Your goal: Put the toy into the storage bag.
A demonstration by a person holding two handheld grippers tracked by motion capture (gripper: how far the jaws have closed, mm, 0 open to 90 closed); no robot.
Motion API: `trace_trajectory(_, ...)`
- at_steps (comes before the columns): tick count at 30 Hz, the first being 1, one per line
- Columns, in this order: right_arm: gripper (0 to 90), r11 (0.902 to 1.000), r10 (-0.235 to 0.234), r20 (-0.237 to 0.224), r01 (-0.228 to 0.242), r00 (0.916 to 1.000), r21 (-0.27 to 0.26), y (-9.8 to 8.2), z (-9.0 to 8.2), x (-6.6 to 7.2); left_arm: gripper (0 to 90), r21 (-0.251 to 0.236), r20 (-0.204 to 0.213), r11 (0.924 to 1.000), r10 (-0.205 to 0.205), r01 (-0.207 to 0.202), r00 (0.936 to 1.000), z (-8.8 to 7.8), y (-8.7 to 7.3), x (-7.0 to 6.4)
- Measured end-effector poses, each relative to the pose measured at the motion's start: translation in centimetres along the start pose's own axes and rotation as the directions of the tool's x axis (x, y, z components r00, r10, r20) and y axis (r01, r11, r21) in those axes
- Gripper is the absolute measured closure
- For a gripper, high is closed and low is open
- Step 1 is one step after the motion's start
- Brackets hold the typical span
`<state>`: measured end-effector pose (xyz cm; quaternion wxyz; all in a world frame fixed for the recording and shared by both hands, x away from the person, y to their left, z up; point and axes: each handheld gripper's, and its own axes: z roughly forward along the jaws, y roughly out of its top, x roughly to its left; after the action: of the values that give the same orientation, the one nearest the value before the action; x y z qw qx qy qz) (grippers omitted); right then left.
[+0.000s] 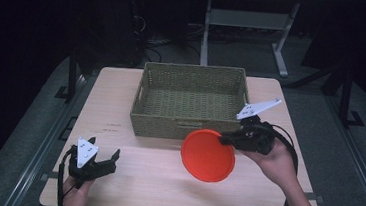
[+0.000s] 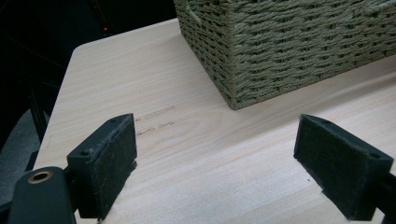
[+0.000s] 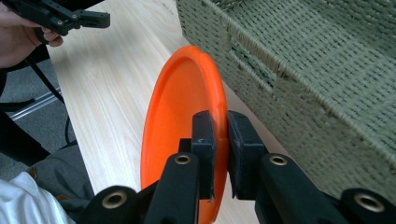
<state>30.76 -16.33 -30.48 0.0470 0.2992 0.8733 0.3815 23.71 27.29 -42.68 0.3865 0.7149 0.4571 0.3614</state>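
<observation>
On the pale wooden table (image 1: 120, 107) you clamp the orange plate (image 1: 207, 155) by its rim in your right gripper (image 1: 228, 139), tilted on edge just beside the wicker basket (image 1: 191, 101), presumably to lift it in; your left gripper (image 1: 102, 157) rests spread, grasping nothing.

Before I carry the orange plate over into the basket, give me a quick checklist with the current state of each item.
1. Grip: the right gripper has its jaws clamped on the rim of the orange plate: ok.
2. Plate off the table: it hangs tilted in front of the basket; whether its lower edge has cleared the wood: cannot tell.
3. Woven basket interior free of things: ok.
4. Plate above the basket's near wall: it sits beside the wall, not over it: not ok.
5. Left gripper out of the way, jaws open near the table's left front: ok.
</observation>
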Motion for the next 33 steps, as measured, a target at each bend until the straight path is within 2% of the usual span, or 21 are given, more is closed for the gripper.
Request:
trace_trajectory(10, 81.7, 0.9998, -0.018, 0.01, 0.018, 0.9998, 0.005, 2.2, -0.6, -0.1, 12.7, -0.003, -0.007, 1.0, -0.007, 0.007, 1.0, -0.1, 0.0, 0.2)
trace_trajectory(15, 81.7, 0.9999, -0.011, 0.01, 0.011, 0.9999, 0.001, 3.2, -0.9, -0.4, 12.7, -0.003, -0.009, 1.0, -0.01, 0.01, 0.9999, 0.0, -0.1, 0.3)
trace_trajectory(17, 81.7, 0.9998, -0.017, 0.003, 0.017, 0.9999, -0.006, 3.6, -1.0, -0.7, 12.7, -0.004, -0.009, 0.9999, -0.012, 0.012, 0.9999, 0.0, -0.1, 0.3)
trace_trajectory(19, 81.7, 1.0, -0.003, 0.0, 0.003, 1.0, -0.009, 4.0, -1.1, -1.2, 12.7, -0.005, -0.009, 0.9999, -0.011, 0.011, 0.9999, 0.0, -0.1, 0.3)
trace_trajectory(22, 81.7, 1.0, 0.0, 0.015, 0.0, 0.9999, 0.0, 4.8, -1.3, -1.8, 12.7, -0.006, -0.008, 0.9999, -0.01, 0.01, 0.9999, -0.1, -0.1, 0.3)
trace_trajectory(33, 81.6, 0.9997, 0.02, 0.039, -0.02, 0.999, -0.012, 6.9, -2.0, -2.7, 12.7, -0.002, -0.008, 1.0, -0.007, 0.007, 0.9999, 0.0, -0.1, 0.3)
